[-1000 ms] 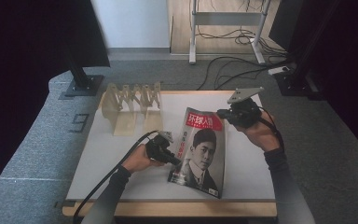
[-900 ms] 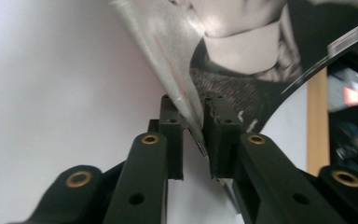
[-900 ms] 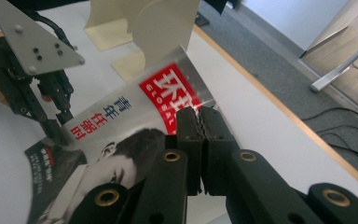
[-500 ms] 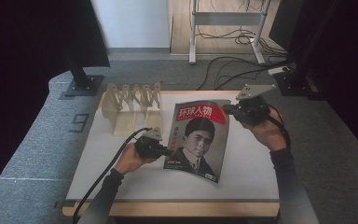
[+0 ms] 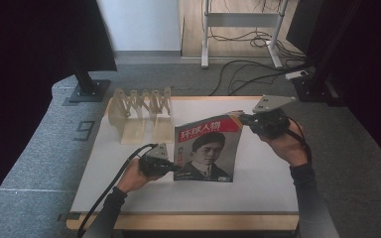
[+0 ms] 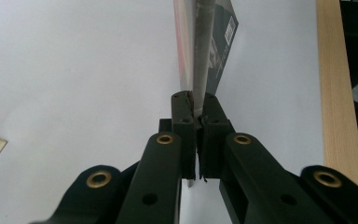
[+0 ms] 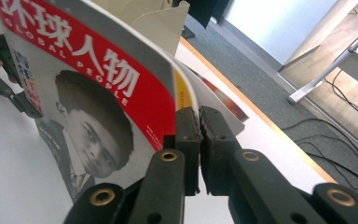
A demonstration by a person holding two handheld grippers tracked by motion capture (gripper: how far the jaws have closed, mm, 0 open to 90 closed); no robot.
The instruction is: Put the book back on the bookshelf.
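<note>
A magazine (image 5: 207, 149) with a red title band and a portrait on its cover stands nearly upright over the white table top (image 5: 258, 183), held by both grippers. My left gripper (image 5: 174, 166) is shut on its lower left edge; the left gripper view shows the magazine (image 6: 200, 51) edge-on, pinched between the jaws of that gripper (image 6: 196, 109). My right gripper (image 5: 241, 118) is shut on its upper right corner. In the right gripper view the cover (image 7: 93, 93) curves away to the left from that gripper (image 7: 198, 122).
A pale wooden accordion-style rack (image 5: 140, 110) stands at the table's back left, just behind the magazine. A monitor stand base (image 5: 87, 90) and cables (image 5: 248, 74) lie on the grey floor beyond. The table's wooden edge (image 6: 336, 93) runs close to the magazine's far side.
The magazine has been lifted from lying flat to standing nearly upright. Both grippers kept their hold; the left moved left, the right rose slightly.
</note>
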